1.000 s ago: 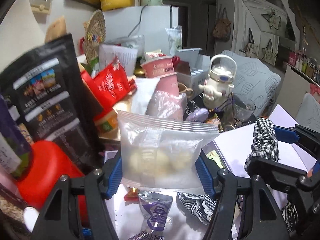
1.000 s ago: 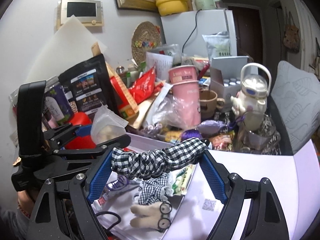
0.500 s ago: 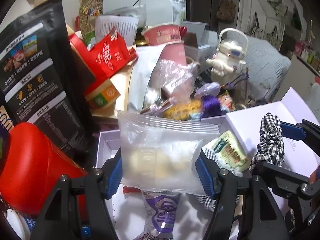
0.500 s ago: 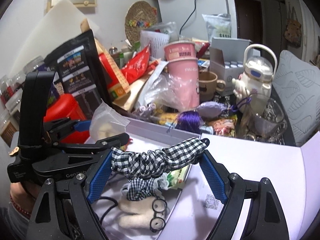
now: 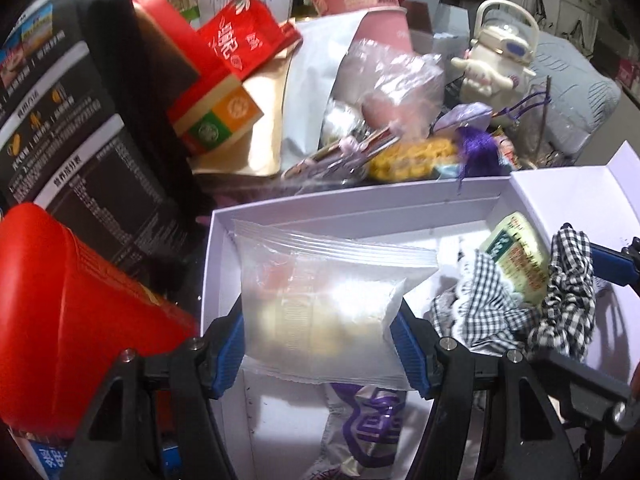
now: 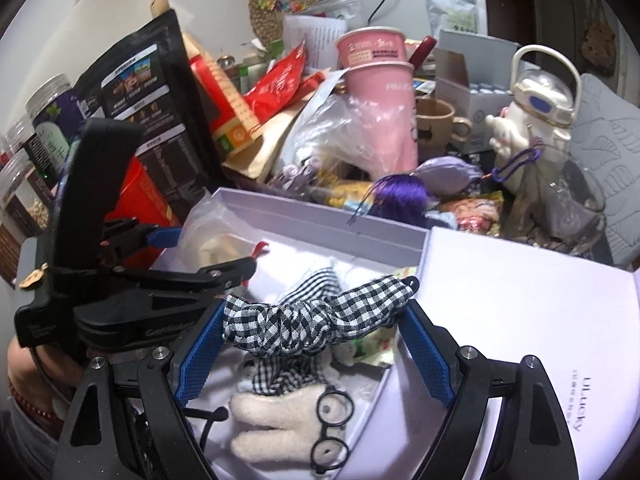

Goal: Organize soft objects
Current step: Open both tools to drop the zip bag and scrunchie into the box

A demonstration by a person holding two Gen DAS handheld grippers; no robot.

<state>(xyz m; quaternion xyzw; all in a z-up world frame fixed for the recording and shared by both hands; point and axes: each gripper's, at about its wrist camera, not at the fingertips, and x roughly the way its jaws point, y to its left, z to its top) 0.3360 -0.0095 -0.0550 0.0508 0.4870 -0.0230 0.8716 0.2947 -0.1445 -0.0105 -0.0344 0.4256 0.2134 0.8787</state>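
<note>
My left gripper (image 5: 318, 350) is shut on a clear zip bag (image 5: 320, 304) with pale soft lumps inside, held just above the open white box (image 5: 352, 210). My right gripper (image 6: 310, 346) is shut on a black-and-white checked scrunchie (image 6: 316, 318), stretched between its blue pads over the same box (image 6: 320, 220). In the box lie a checked cloth (image 5: 476, 312), a purple-printed packet (image 5: 368, 428), a green-and-cream packet (image 5: 520, 260) and a white plush toy with black glasses (image 6: 288, 424). The left gripper (image 6: 192, 252) and its bag show at the left of the right wrist view.
Behind the box stands a crowded pile: a black pouch (image 5: 72, 120), a red container (image 5: 68, 320), red packets (image 5: 236, 36), pink cups (image 6: 380, 92), a white kettle-shaped bottle (image 6: 536, 112) and a glass (image 6: 572, 208). The box's lid (image 6: 520, 312) lies open to the right.
Both grippers have sunk and tilted downward towards the white box, still holding the bag and the scrunchie. The box now fills more of both views.
</note>
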